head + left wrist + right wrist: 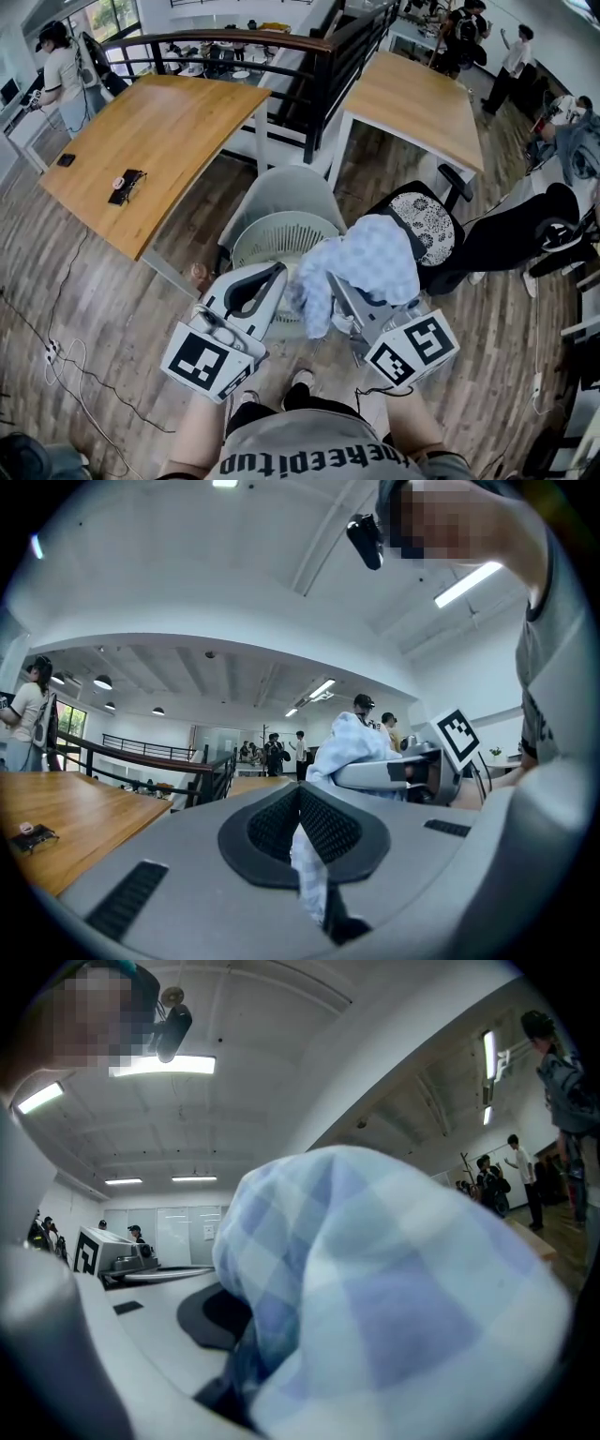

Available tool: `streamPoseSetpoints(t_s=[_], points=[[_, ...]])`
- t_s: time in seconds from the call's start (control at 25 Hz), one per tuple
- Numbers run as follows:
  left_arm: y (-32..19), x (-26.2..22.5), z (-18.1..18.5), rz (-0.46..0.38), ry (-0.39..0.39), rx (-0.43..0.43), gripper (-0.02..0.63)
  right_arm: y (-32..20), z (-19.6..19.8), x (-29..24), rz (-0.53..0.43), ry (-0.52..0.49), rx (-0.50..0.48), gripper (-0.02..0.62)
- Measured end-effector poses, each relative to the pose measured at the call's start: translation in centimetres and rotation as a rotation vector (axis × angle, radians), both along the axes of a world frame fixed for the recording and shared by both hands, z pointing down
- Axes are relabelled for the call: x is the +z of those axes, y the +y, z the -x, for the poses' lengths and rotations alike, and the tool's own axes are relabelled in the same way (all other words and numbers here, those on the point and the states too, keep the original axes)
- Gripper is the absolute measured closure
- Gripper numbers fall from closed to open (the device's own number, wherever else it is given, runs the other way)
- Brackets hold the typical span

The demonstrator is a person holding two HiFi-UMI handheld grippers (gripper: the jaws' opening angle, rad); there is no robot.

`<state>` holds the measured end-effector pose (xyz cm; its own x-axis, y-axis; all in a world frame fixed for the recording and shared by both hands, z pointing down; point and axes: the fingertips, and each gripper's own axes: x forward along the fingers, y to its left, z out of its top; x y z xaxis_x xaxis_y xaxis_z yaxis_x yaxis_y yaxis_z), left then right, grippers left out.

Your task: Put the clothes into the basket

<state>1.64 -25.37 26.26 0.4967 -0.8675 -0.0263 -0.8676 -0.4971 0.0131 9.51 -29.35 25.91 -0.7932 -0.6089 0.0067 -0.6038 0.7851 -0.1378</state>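
Two grips | your left claw (277, 274) and right claw (336, 286) each pinched the pale blue checked garment (370, 262) | white slatted plastic basket (272, 234) lay just ahead, below.

Floor (112, 281): grey-brown wood planks, cables (58, 361) trailing at left. Left wooden table (150, 141) and right wooden table (412, 103) flank a dark railing (323, 70) (brown handrail on top). White ceiling (187, 564) carries strip lights (161, 1066). Windows (108, 17) at far left.
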Motion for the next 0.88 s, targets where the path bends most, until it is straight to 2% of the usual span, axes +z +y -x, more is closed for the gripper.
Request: streamPoseSetpoints(t_s=[0.36,0.64,0.88], points=[[-1.8,1.3,-1.7,0.026,-0.015,-0.059,0.592,-2.6,-1.2,1.4,0.026,-0.015,-0.058,0.383],[-3.2,2.8,1.2,0.050,-0.011,-0.081,0.592,-4.2,1.7,3.2,0.052,-0.013,-0.074,0.383],[-6.2,3.1,2.9,0.054,-0.012,-0.044,0.592,-6.8,3.2,3.3,0.049,-0.015,-0.037,0.383]])
